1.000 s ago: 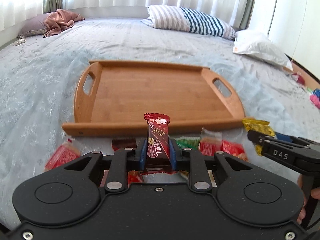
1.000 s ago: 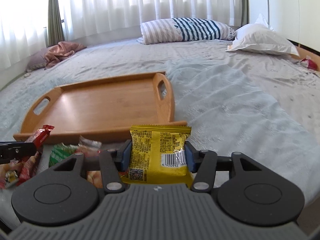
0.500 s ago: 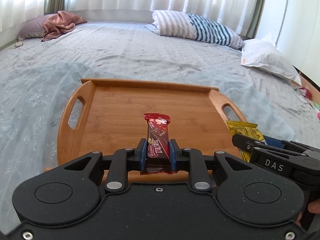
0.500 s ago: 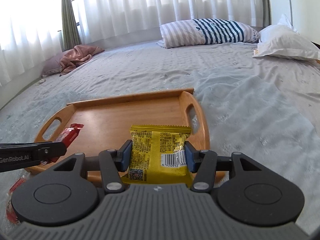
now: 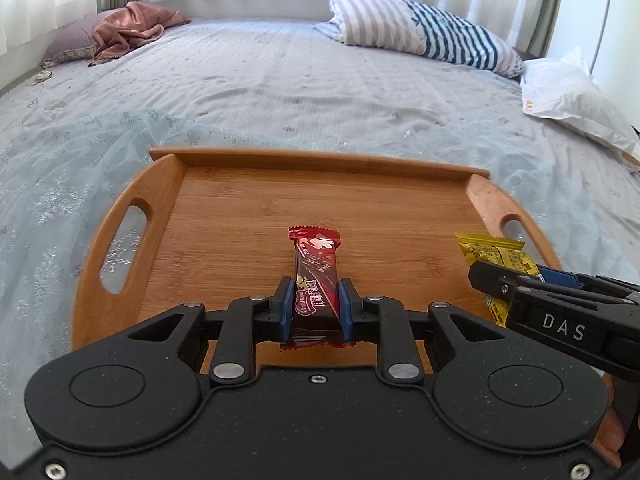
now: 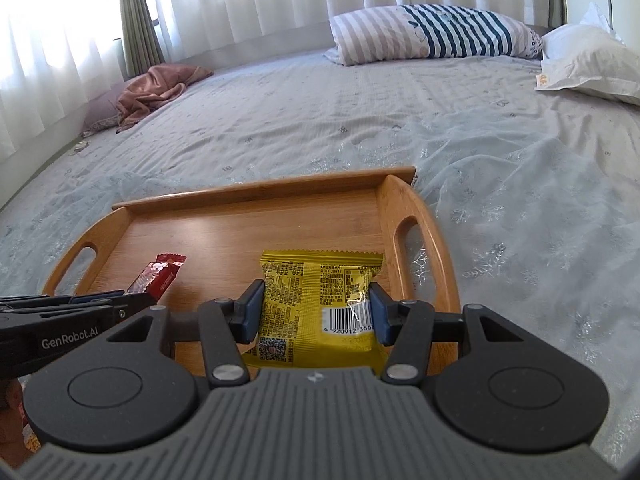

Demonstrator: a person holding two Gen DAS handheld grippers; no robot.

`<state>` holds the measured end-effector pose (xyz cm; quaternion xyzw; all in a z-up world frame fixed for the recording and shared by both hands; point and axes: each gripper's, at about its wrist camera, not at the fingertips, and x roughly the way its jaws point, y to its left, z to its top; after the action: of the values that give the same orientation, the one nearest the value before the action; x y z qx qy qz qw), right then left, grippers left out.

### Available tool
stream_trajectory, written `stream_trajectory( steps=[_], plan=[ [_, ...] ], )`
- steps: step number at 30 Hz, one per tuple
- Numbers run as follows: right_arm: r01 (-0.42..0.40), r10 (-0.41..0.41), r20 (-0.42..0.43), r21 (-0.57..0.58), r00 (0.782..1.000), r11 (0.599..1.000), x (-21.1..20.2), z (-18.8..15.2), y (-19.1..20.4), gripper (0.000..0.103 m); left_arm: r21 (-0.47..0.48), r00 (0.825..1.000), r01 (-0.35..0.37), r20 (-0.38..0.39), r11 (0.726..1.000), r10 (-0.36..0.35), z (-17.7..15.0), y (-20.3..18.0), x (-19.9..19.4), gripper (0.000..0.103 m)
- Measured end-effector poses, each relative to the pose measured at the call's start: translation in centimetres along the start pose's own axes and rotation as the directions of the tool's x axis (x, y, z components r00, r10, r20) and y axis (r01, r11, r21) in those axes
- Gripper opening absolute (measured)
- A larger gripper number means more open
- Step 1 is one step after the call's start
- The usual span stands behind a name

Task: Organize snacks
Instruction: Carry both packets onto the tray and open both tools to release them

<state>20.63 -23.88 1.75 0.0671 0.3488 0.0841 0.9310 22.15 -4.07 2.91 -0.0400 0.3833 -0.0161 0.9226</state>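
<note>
A wooden tray (image 5: 168,184) with two cut-out handles lies on the bed; it also shows in the right wrist view (image 6: 248,200). My left gripper (image 5: 314,306) is shut on a dark red chocolate bar (image 5: 315,268) and holds it over the tray's near middle. My right gripper (image 6: 314,310) is shut on a yellow snack packet (image 6: 316,300) and holds it over the tray's right part. The yellow packet (image 5: 496,256) and the right gripper show at the right of the left wrist view. The red bar (image 6: 160,276) shows at the left of the right wrist view.
The tray lies on a pale blue bedspread (image 5: 280,92). A striped pillow (image 5: 420,36) and a white pillow (image 5: 572,100) lie at the far right. A pink cloth (image 5: 128,32) lies at the far left. Curtains hang behind the bed.
Both grippers have moved forward from the snack pile in front of the tray to above the tray's floor, each still holding its snack. The loose snacks have dropped out of view.
</note>
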Motion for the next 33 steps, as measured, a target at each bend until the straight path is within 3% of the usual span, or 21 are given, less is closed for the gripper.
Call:
stream_trajectory(
  steps=[15, 24, 28, 30, 33],
  plan=[
    [0.034, -0.034, -0.017, -0.049, 0.999, 0.998, 2.0, -0.4, 0.6, 0.057, 0.044, 1.0, -0.017, 0.002, 0.999, 0.016, 0.4, -1.2, 2.6, 0.022],
    [0.041, -0.042, -0.013, -0.092, 0.999, 0.995, 2.2, -0.5, 1.3, 0.058, 0.052, 1.0, 0.011, 0.0, 0.999, -0.011, 0.3, -1.3, 2.7, 0.022],
    [0.031, -0.032, -0.007, -0.085, 0.999, 0.996, 2.1, -0.5, 1.2, 0.062, 0.069, 1.0, 0.009, 0.001, 0.998, -0.009, 0.3, -1.4, 2.6, 0.023],
    [0.024, -0.024, -0.007, -0.082, 1.0, 0.996, 2.1, -0.5, 1.1, 0.071, 0.066, 1.0, 0.01, -0.001, 0.998, -0.01, 0.2, -1.4, 2.6, 0.023],
    [0.019, -0.02, -0.007, -0.084, 1.0, 0.996, 2.0, -0.5, 1.0, 0.072, 0.06, 1.0, 0.013, -0.005, 0.998, -0.013, 0.2, -1.4, 2.4, 0.024]
  ],
)
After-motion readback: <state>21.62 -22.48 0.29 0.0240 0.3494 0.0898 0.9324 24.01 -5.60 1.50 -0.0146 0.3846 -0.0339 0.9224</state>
